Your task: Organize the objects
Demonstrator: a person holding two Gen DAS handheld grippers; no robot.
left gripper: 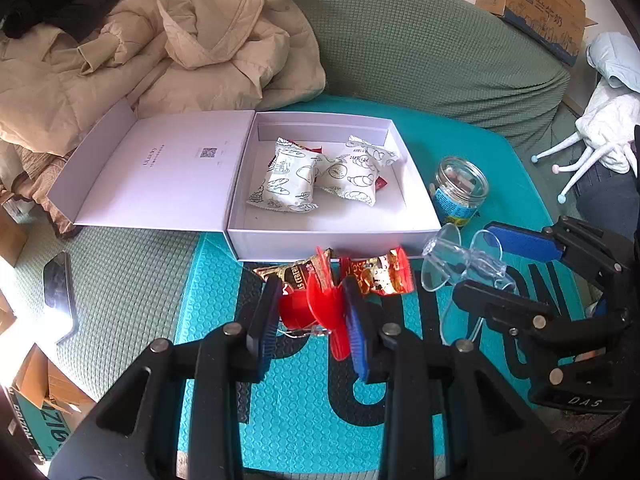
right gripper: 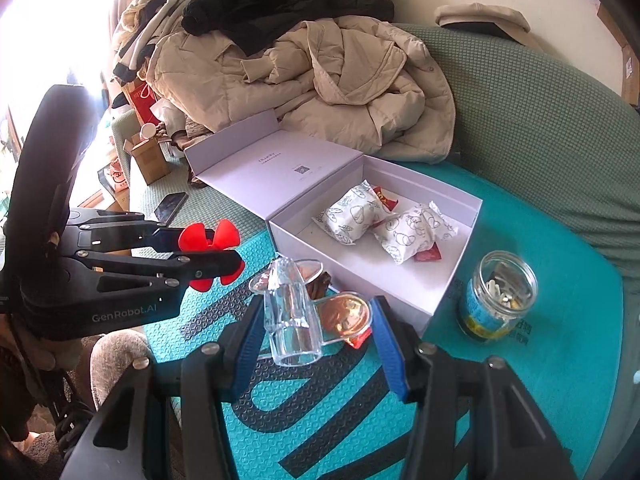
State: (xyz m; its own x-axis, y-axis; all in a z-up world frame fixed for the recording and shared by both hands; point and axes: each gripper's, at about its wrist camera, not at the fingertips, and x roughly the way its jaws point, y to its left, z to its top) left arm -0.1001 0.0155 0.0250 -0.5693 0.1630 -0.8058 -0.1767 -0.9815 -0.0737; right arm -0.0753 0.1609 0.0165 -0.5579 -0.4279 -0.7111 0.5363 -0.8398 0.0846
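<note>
Left wrist view showed the left gripper [left gripper: 310, 312] closed on a red plastic spool-like piece [left gripper: 316, 308], its blue-padded jaws pressed against either side of the red discs, holding it above the teal foam mat [left gripper: 288, 420]. Just beyond it, two snack packets lay on the mat against the front wall of the white box [left gripper: 332, 242]: a dark brown one [left gripper: 294, 274] and a red-and-gold one [left gripper: 382, 272].

The box stood with its hinged lid [left gripper: 168, 168] folded flat to the left. Inside were two white wrappers printed with bread drawings, the left one [left gripper: 286, 182] and the right one [left gripper: 358, 178] leaning together near the middle, with small red packets partly hidden beneath them; one red corner [left gripper: 382, 185] peeped out at the right. The front half of the box floor was bare.

To the right of the box, a glass jar [left gripper: 460, 190] with a blue label stood upright and lidless on the mat; from the right wrist view it held small pale items [right gripper: 506, 294] that were too small to identify.

The right gripper [right gripper: 316, 340] had its jaws fairly wide apart around a clear plastic spool-like piece [right gripper: 294, 316]; the left pad sat just beside the clear tube, but whether it was touching could not be told, and the right pad was apart from it.

A beige coat [left gripper: 160, 48] was heaped on the green sofa [left gripper: 420, 48] behind, and a phone [left gripper: 60, 292] lay at the left.
</note>
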